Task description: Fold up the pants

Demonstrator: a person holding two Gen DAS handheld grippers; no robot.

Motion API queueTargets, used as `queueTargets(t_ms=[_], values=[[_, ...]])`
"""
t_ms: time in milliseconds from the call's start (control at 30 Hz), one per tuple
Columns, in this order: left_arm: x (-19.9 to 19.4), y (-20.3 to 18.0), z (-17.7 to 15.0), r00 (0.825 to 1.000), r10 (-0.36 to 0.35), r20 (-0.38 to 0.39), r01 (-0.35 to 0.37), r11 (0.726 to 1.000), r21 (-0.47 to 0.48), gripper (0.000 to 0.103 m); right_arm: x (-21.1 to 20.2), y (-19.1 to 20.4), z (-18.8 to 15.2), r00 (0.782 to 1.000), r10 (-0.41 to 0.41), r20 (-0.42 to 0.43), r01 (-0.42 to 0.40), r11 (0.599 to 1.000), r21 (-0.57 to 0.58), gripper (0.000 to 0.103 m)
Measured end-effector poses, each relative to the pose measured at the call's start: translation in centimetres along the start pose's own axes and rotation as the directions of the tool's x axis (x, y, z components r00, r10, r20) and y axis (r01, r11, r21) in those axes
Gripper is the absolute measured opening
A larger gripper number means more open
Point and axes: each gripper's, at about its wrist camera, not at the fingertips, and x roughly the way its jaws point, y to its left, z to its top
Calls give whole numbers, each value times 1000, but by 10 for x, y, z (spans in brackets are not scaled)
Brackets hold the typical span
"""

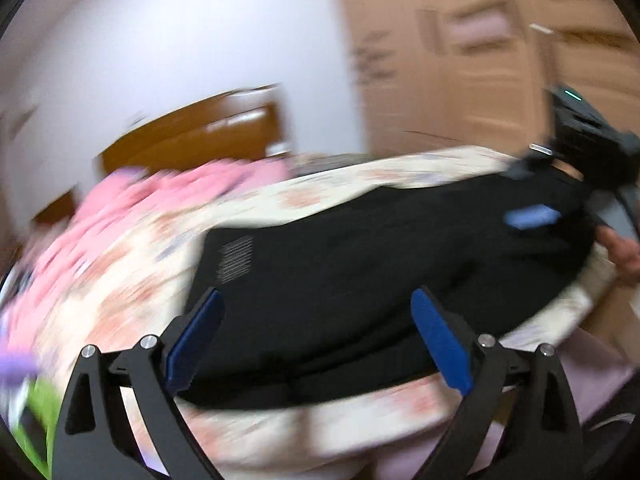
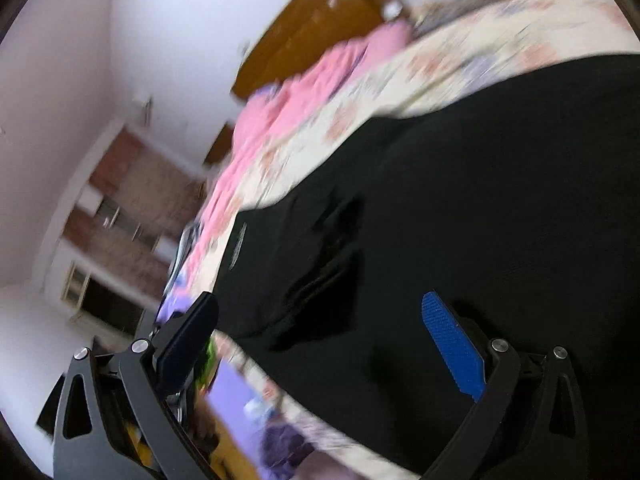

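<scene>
Your left tongs stand released, their blue pads spread wide with nothing pinched between them, hanging just above the near edge of the black pants, which lie spread flat across the floral bedspread on the bed. Your right tongs also gape apart with no cloth gripped, poised over the same dark fabric, and in the left view they show at the far right end of the pants beside your hand. A pink blanket is bunched at the far end of the bed, though motion blur smears both views.
</scene>
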Motion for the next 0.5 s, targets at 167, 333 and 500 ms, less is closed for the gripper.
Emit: queueTargets(t_ms=[167, 333, 500], values=[[2, 62, -23, 991, 100, -87, -110, 987, -116, 96, 53, 34, 11, 995, -33, -96, 28, 998, -47, 77], [9, 72, -31, 994, 35, -101, -51, 986, -160, 96, 78, 49, 17, 995, -96, -19, 94, 992, -81, 21], [21, 72, -40, 989, 59, -138, -78, 988, -135, 96, 61, 83, 14, 988, -92, 125, 120, 964, -236, 18]])
